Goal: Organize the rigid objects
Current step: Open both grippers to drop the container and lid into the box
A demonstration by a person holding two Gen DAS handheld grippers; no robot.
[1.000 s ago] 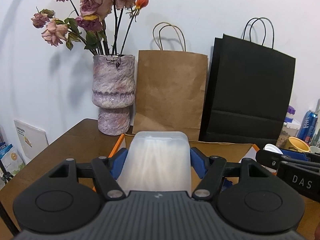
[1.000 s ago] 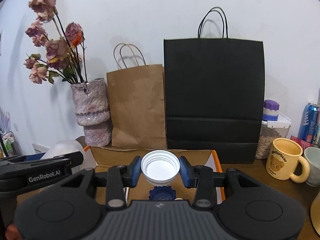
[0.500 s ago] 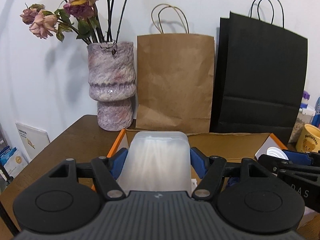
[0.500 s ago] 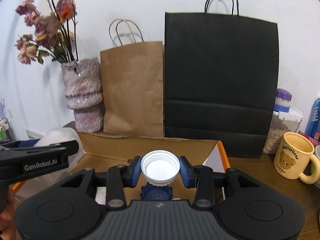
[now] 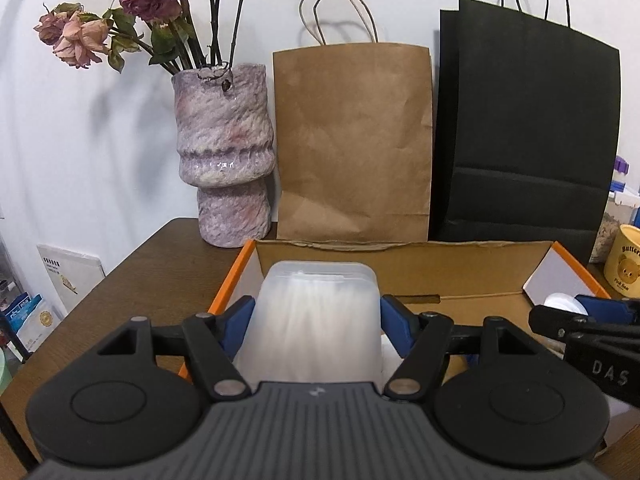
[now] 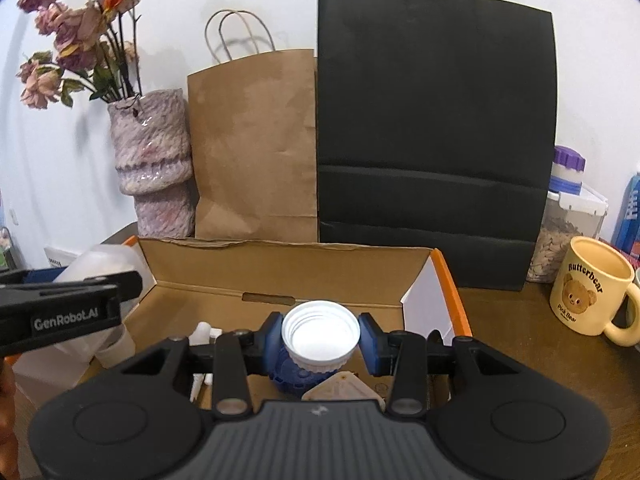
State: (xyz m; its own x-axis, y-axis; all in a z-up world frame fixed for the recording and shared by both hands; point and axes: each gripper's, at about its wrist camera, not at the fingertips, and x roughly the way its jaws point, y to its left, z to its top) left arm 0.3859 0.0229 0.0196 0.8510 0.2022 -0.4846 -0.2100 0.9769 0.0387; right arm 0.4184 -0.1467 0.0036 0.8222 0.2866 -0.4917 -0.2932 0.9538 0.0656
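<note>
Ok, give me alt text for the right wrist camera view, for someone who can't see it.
The right gripper, its jaws just opening with a gap showing at the right pad, has a white ribbed cap between them over an open cardboard box. Behind stand a vase of dried roses, a brown paper bag and a black paper bag; a yellow bear mug sits right.

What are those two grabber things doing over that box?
A person is tidying things into a cardboard box. The left gripper holds a cloudy plastic container over the box's left side. The right gripper has just been opening around a white cap; a gap shows beside it, so it seems to be letting go above a blue cap.
</note>
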